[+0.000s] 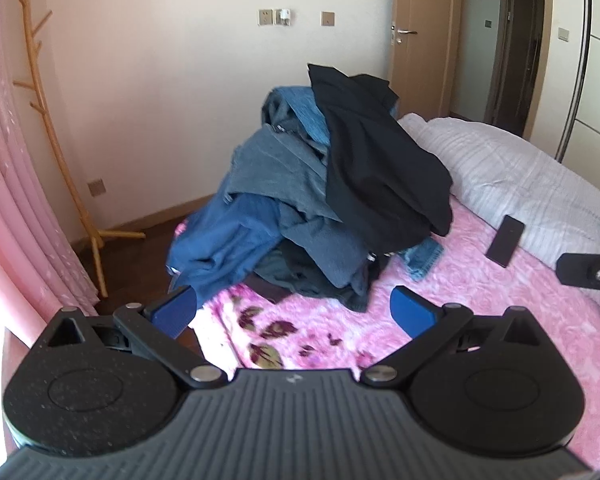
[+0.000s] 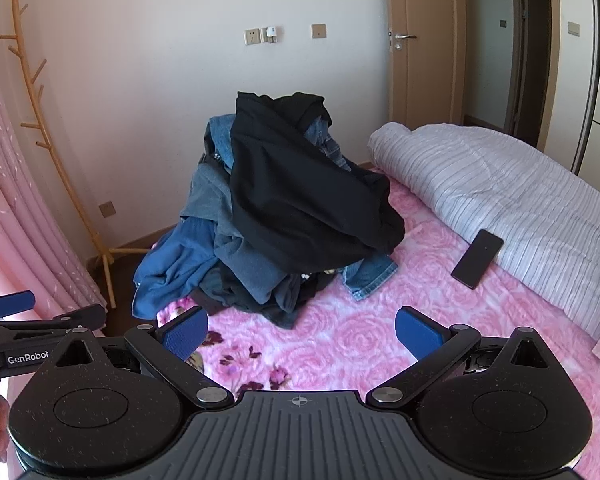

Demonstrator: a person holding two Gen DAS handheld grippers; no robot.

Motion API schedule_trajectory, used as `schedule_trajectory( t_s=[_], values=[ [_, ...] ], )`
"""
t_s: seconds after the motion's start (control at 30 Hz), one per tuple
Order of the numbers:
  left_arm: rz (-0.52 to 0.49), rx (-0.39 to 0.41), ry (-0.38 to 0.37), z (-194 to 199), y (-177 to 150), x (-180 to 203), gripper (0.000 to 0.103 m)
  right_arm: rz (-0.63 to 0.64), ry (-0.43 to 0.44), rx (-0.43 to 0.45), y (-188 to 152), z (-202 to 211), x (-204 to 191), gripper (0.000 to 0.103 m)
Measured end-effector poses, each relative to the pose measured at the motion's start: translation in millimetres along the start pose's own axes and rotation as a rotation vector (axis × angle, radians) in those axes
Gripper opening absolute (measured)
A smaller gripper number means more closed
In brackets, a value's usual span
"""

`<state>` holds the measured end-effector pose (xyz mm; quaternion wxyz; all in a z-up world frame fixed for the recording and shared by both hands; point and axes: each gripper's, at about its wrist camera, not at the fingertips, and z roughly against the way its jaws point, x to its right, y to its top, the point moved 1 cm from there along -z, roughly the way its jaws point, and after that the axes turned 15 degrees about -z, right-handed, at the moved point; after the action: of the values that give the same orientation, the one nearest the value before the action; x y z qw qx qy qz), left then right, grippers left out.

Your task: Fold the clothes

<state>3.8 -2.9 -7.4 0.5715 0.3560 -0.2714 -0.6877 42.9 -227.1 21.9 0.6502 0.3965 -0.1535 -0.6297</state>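
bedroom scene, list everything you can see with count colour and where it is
clothes pile: one heap, blue, grey, denim, on the bed's far left
black garment: 1, draped on top of the pile
blanket: 1, pink floral, covering the bed
quilt: 1, white striped, rolled along the right
phone: 1, black, leaning against the quilt
coat rack: 1, wooden, left wall
curtain: pink, far left
door: 1, tan, back right
left gripper: open, empty
right gripper: open, empty
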Motion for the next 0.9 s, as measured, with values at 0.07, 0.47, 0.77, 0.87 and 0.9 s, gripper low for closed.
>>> schedule_trajectory(
  t_s=[0.07, 0.47, 0.77, 0.87, 0.9],
  values=[
    [0.010, -0.003, 0.002, 2, -3, 4, 0.101, -0.004, -0.004, -0.009, 1, 0, 0, 0.102],
    [0.034, -0.065, -0.029, -7, -7, 3, 0.101, -0.011, 0.005, -0.015, -6, -6, 7, 0.102],
    [0.036, -0.071, -0.022, -8, -6, 2, 0.101, -0.016, 0.004, -0.026, -7, -8, 9, 0.102],
    [0.039, -0.072, -0.021, -8, -6, 2, 0.101, -0.021, 0.003, -0.029, -6, -9, 10, 0.102],
    [0.039, -0.075, -0.023, -9, -6, 1, 0.101, -0.022, 0.004, -0.029, -6, -9, 10, 0.102]
  ],
)
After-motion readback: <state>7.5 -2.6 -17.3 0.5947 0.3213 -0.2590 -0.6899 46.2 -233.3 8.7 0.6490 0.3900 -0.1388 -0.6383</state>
